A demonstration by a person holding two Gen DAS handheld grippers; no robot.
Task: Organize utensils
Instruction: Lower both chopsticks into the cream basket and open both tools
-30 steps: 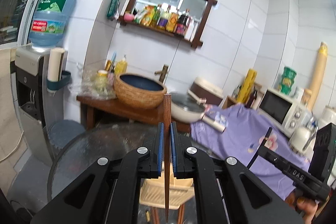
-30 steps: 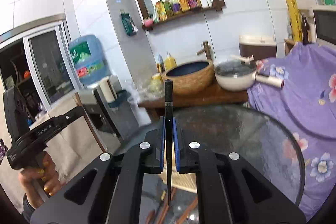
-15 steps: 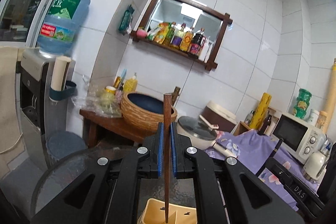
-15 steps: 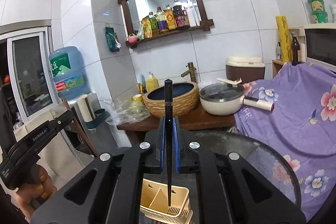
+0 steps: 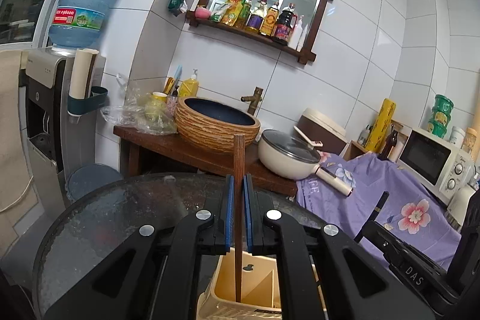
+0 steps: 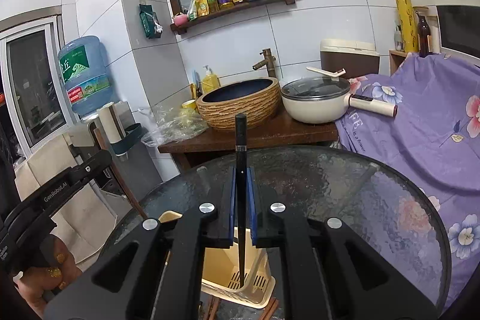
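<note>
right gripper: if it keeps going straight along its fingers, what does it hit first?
Judging by the right wrist view, the right gripper, shut on the black chopstick, points slightly down across the glass table. It would probably meet the tabletop first, else the wooden stand beyond. Depth is unclear.

Glossy glass table [image 6: 345, 194], seemingly plastic holder [image 6: 258, 293], wooden chopstick [image 5: 239, 170]

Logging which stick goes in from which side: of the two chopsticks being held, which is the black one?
The black chopstick, with a thin pale band near its top, is in the right gripper; the left gripper holds the brown wooden chopstick.
</note>
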